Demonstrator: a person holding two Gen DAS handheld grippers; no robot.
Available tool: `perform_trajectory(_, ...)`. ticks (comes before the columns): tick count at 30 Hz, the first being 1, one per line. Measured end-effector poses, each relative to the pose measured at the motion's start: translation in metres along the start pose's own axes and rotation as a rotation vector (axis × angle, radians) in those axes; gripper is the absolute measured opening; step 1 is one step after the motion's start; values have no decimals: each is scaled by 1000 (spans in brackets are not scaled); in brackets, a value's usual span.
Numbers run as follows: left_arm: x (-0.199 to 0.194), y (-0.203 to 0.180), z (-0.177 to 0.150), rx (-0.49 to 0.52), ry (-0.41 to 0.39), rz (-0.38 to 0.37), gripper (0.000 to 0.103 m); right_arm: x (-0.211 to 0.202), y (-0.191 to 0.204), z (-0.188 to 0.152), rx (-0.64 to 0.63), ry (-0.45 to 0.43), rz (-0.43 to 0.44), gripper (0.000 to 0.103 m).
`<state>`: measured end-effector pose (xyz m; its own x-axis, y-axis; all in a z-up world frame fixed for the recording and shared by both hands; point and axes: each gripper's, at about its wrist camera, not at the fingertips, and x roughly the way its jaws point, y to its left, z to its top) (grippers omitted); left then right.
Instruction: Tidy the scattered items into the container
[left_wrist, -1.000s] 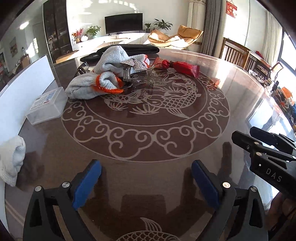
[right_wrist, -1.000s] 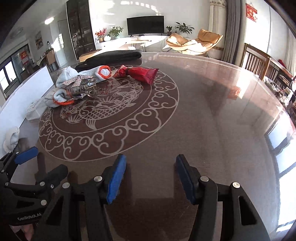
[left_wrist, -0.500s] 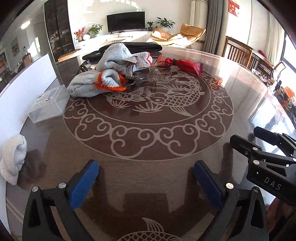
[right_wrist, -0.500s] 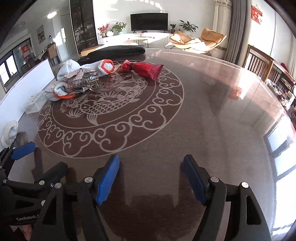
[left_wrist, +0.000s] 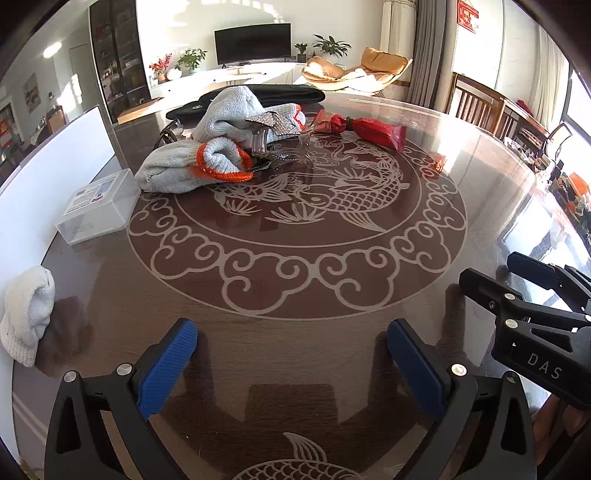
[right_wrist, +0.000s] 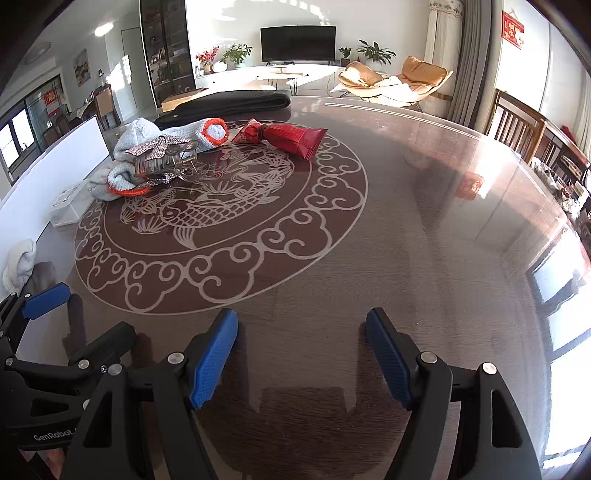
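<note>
Grey gloves (left_wrist: 207, 162), orange cuffs

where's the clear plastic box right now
The clear plastic box sits at the table's left edge against the white board, just left of the grey gloves; the right wrist view shows it at far left.

White letters "DAS" stand on the black body of the right gripper (left_wrist: 546, 295) at the lower right of the left wrist view; "GenRobot" stands on the left gripper (right_wrist: 59, 314) at the lower left of the right wrist view. The label on the clear plastic box (left_wrist: 98, 206) is too small to read
</note>
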<state>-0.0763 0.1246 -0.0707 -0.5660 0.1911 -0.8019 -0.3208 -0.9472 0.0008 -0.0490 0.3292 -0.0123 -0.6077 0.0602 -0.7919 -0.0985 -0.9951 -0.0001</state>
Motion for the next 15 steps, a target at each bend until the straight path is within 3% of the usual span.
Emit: perform_trajectory(15, 1, -1, 1, -1, 1, 0, 103, 0, 0, 0, -1, 0, -2, 73)
